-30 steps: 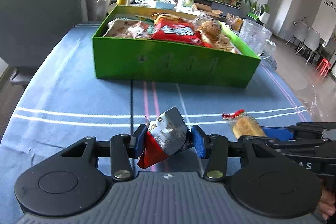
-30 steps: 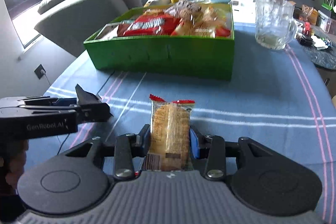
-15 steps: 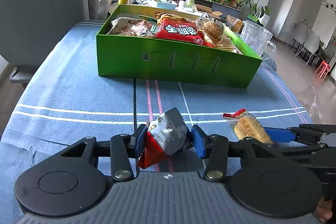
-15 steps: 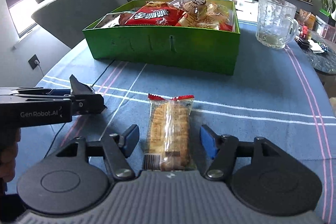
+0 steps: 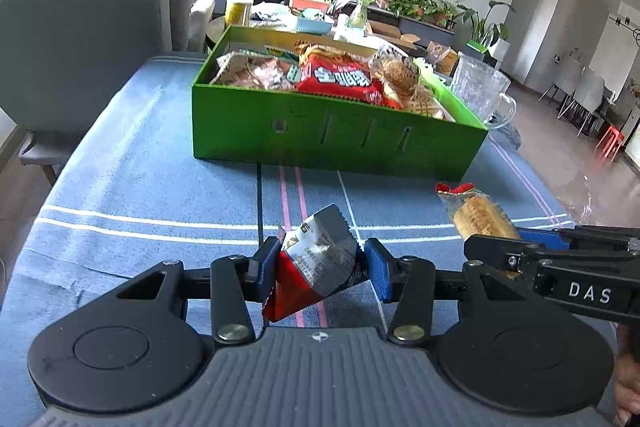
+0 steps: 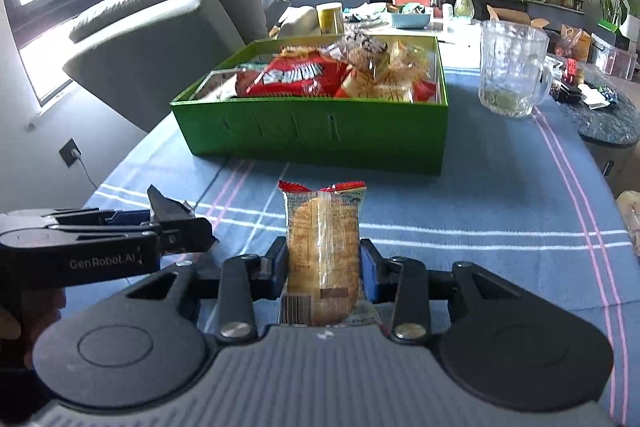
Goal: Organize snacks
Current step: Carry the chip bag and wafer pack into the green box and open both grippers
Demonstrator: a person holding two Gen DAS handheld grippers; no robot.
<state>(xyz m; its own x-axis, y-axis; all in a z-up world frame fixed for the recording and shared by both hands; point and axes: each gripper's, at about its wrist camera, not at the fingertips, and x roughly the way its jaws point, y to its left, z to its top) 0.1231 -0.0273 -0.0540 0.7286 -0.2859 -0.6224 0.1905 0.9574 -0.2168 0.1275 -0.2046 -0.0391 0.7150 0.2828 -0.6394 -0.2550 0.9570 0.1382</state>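
My left gripper [image 5: 320,267] is shut on a small silver and red snack packet [image 5: 320,263], held above the blue cloth. My right gripper [image 6: 324,267] is shut on a clear-wrapped biscuit pack [image 6: 323,247] with a red top edge; it also shows in the left wrist view [image 5: 478,215]. Ahead stands a green box [image 5: 332,139] filled with snacks, among them a red bag [image 5: 340,79]. The box shows in the right wrist view [image 6: 316,135] too. The left gripper shows in the right wrist view [image 6: 182,227], to the left.
A glass mug [image 6: 514,71] stands right of the box. A grey sofa [image 5: 80,27] sits left of the table. A striped blue cloth [image 5: 140,195] covers the table. Plants and clutter lie beyond the box.
The right gripper opened around the biscuit pack half a second ago and has closed on it again. Both grippers have lifted and tilted slightly; the left packet stays gripped.
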